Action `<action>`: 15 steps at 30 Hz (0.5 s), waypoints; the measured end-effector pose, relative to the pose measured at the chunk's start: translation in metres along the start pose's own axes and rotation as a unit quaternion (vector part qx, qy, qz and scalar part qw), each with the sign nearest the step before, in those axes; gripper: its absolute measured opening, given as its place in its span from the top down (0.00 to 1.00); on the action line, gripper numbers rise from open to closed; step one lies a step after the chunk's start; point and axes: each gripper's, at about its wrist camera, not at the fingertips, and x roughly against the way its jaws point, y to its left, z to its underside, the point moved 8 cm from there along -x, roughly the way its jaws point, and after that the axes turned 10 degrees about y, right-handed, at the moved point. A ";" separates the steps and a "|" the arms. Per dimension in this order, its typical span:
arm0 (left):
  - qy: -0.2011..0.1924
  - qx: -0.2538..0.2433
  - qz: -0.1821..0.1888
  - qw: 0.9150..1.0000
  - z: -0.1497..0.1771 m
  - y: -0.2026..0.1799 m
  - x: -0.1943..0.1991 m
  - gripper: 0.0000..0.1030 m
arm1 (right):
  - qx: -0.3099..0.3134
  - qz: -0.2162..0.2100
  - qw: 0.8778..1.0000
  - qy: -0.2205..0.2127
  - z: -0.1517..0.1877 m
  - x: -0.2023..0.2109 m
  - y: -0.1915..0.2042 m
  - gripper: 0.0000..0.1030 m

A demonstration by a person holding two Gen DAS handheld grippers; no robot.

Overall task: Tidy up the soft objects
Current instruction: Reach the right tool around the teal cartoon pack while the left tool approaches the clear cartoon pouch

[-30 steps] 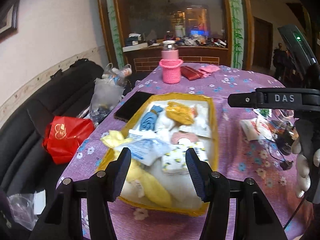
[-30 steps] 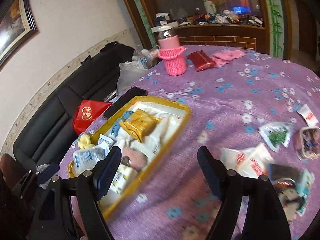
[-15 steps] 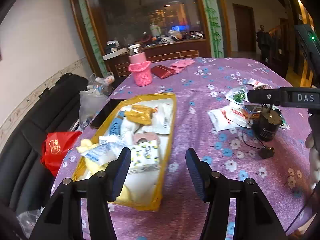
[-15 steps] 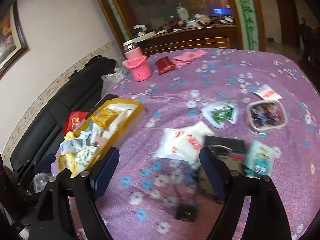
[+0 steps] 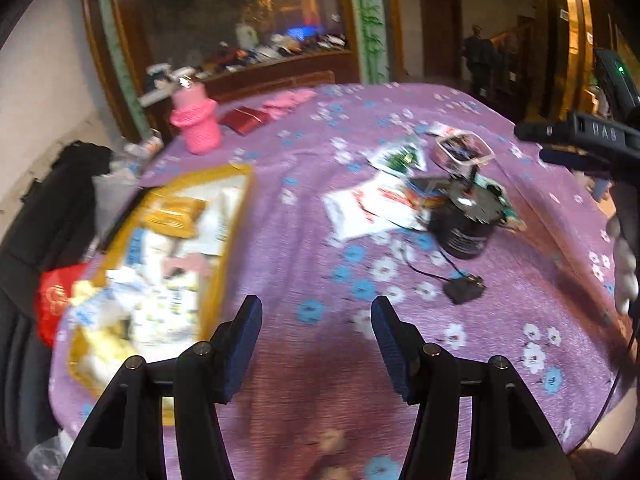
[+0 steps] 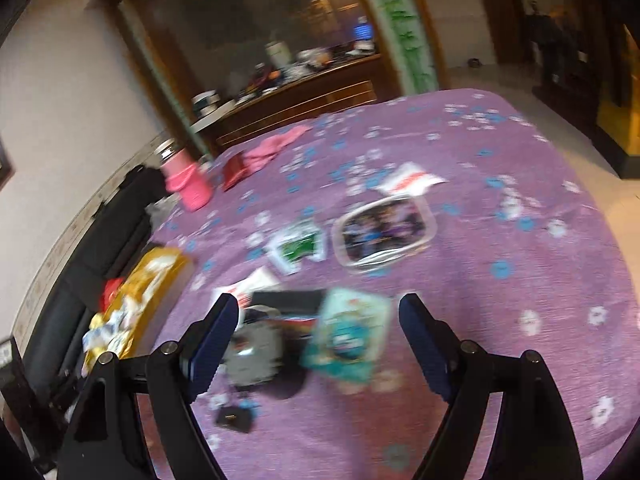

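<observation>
A yellow tray [image 5: 236,216] full of soft packets lies at the left of the purple flowered table [image 5: 304,240]. My left gripper [image 5: 316,340] hangs open over bare cloth just right of the tray, with nothing between its fingers. Loose packets lie mid-table: white ones with red print [image 5: 372,208], a green-and-white one [image 5: 400,158] and a teal one [image 6: 348,332]. My right gripper [image 6: 316,336] is open above the teal packet, which shows blurred between its fingers and is not gripped. The tray [image 6: 160,276] is far left in the right wrist view.
A black round can [image 5: 464,220] with a cord and black adapter [image 5: 462,290] stands among the packets. A clear lidded container [image 6: 384,232] sits beyond. A pink bottle [image 5: 196,128], red wallet [image 5: 244,120] and pink cloth [image 5: 288,100] are at the far edge. A black sofa [image 5: 24,240] runs along the left.
Both grippers have swung right, away from the tray and toward the loose packets. The tray has slid to the left in both views. Neither gripper has taken hold of anything.
</observation>
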 end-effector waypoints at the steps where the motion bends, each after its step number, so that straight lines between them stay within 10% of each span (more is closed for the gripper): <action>1: 0.008 -0.003 0.010 1.000 0.000 -0.006 -0.006 0.42 | -0.007 0.003 1.000 0.000 -0.002 0.000 -0.008 0.21; 15: 0.090 0.010 0.096 0.991 0.012 -0.038 -0.068 0.33 | -0.034 0.008 0.995 0.090 0.008 -0.058 -0.023 0.21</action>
